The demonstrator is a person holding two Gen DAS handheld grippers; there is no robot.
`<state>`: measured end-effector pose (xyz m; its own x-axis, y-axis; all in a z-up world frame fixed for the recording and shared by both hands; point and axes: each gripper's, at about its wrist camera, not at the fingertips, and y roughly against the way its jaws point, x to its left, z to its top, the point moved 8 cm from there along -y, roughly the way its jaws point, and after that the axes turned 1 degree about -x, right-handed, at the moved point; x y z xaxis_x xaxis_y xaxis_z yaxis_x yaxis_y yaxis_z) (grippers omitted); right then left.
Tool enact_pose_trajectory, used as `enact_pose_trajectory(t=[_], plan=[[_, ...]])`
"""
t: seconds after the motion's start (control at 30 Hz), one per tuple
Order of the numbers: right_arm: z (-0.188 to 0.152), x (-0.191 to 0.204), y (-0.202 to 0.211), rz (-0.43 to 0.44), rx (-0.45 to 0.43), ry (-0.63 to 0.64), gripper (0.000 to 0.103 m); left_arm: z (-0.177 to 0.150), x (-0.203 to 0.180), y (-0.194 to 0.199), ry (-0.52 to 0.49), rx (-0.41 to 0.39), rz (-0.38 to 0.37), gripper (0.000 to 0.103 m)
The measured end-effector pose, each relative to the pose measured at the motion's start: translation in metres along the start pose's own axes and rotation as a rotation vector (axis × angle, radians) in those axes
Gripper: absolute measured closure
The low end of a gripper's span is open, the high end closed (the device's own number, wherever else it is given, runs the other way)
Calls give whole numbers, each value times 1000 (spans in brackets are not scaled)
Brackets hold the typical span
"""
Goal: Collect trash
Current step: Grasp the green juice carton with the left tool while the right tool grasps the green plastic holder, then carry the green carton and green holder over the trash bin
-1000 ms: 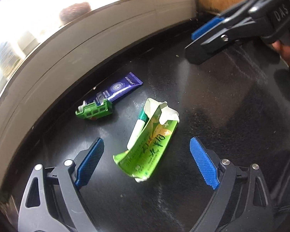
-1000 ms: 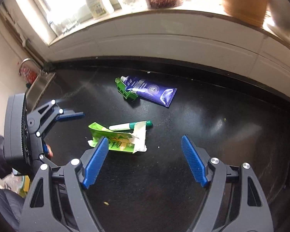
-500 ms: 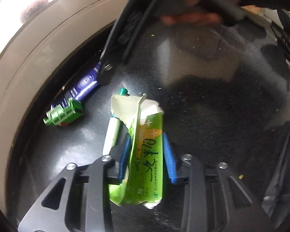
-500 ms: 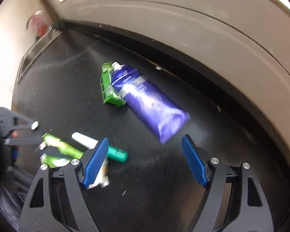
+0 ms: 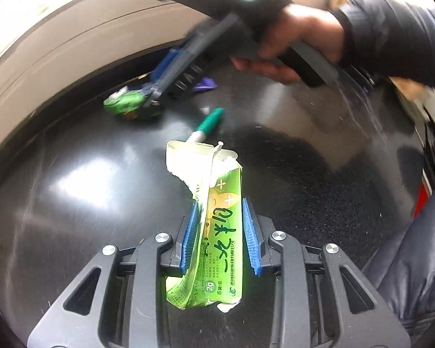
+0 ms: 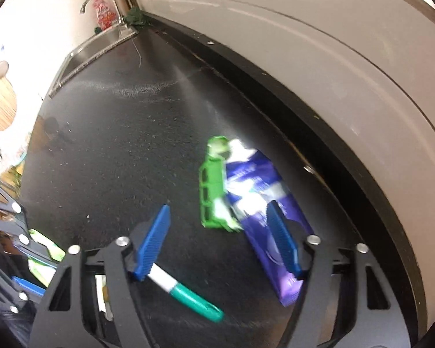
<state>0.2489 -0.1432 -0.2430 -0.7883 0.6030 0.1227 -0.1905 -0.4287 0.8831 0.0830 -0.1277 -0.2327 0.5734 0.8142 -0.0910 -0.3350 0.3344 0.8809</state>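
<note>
Left wrist view: left gripper (image 5: 219, 233) clamps the green carton (image 5: 217, 232).

Open black countertop (image 6: 124, 150) lies clear toward the sink (image 6: 101, 46); the pale wall ledge (image 6: 348, 66) blocks the far side, close behind the purple tube (image 6: 264, 203).

— What colours are on that counter (image 5: 72, 203)?

— It's glossy black with pale speckles. The torn carton (image 5: 221, 232) is bright lime green with dark green lettering, white little flowers, a plain off-white inside.

— And at twelve o'clock from it?

— A pen (image 5: 207, 124), white barrel, teal green cap. Beyond, at eleven o'clock, a purple tube (image 6: 264, 203) with white print, beside a vivid green plastic piece (image 6: 213, 194).

— The tools?

— Black frames, ribbed blue pads (image 5: 190, 240).
</note>
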Motion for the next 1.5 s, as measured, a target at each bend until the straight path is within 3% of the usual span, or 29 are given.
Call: enact_pose_trajectory(t=[0.03,0.13,0.17,0.2,0.37,0.5,0.7,1.13,1.3,1.5], plan=[[4,3,-5,-23,0,12,41,-1,6,4,35,-3,7,73],[6,12,-17,-124,3,55,59,-6,22,16,127,-21,29,73],[7,14,-17,-148,-9,59,75,-8,25,19,149,-28,36,73],[8,17,-17,-160,-10,58,81,-10,30,23,168,-36,46,73],[7,36,-4,-159,-20,17,81,-23,50,43,257,-76,96,73],[5,62,26,-78,-49,-104,81,-39,65,61,314,-101,144,73],[-5,115,61,-41,-73,-202,81,-65,81,82,409,-129,189,73],[-18,209,94,-60,-113,-231,81,-91,92,107,386,-140,236,73],[-9,224,96,-65,-128,-218,81,-102,97,122,386,-151,260,73],[24,265,87,-22,-134,-142,81,-136,119,159,452,-182,332,73]])
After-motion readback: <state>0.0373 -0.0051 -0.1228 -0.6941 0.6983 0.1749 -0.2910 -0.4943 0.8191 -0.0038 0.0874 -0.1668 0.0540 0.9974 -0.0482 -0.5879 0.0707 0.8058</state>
